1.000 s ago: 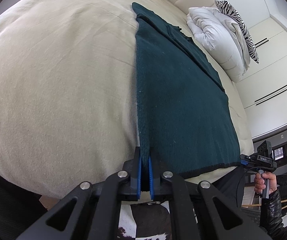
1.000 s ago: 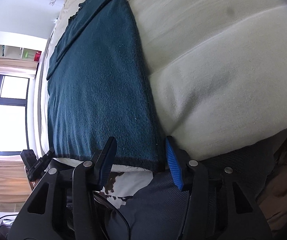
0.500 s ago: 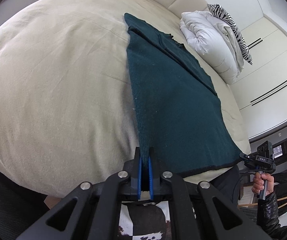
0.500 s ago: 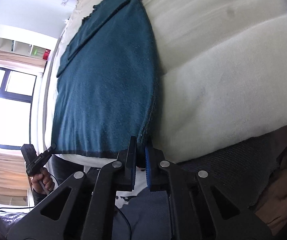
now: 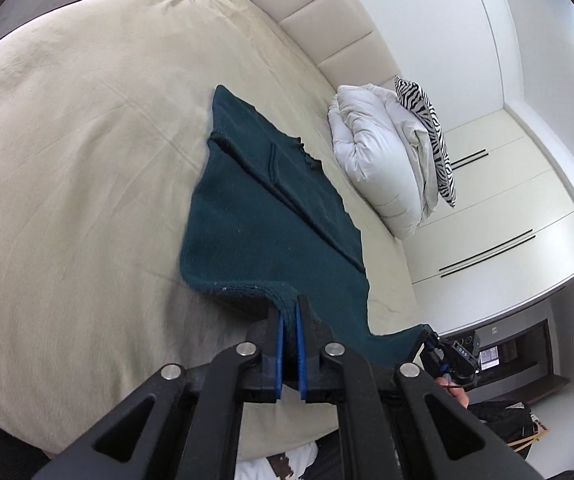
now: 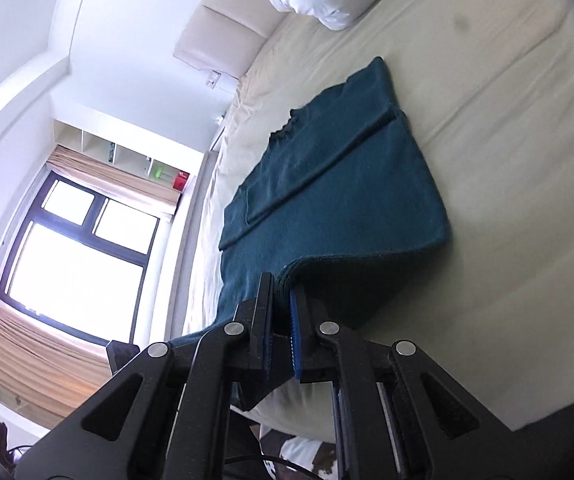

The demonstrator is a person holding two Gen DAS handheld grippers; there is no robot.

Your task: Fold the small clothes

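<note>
A dark green top [image 5: 263,208] lies flat on a big cream bed [image 5: 67,160]. In the left view it runs from the middle of the frame down to the bottom middle. Its near edge is lifted off the bed, and a grey shadow sits under it. The left tongs [image 5: 289,312] are at the bottom middle of that view. Their blue pads [image 5: 279,344] are pinched tight on one near corner of the top. The near edge then sags and runs off to the lower right, up to the right tongs [image 5: 427,338], which look small there. A hand [image 5: 457,386] holds them from below, partly hidden. In the right view, the right tongs [image 6: 283,300] are at the bottom middle, and they too are closed tight on a corner of the top. The top [image 6: 335,184] spreads up from there to the middle of the frame. A folded strip of it lies slanted across the far part. The far end still rests on the bed [image 6: 507,160]. A white duvet [image 5: 379,160] is bunched up past the top, at the right of the left view. A zebra pillow [image 5: 427,132] leans on it. A bright window [image 6: 75,256] fills the left side of the right view.
</note>
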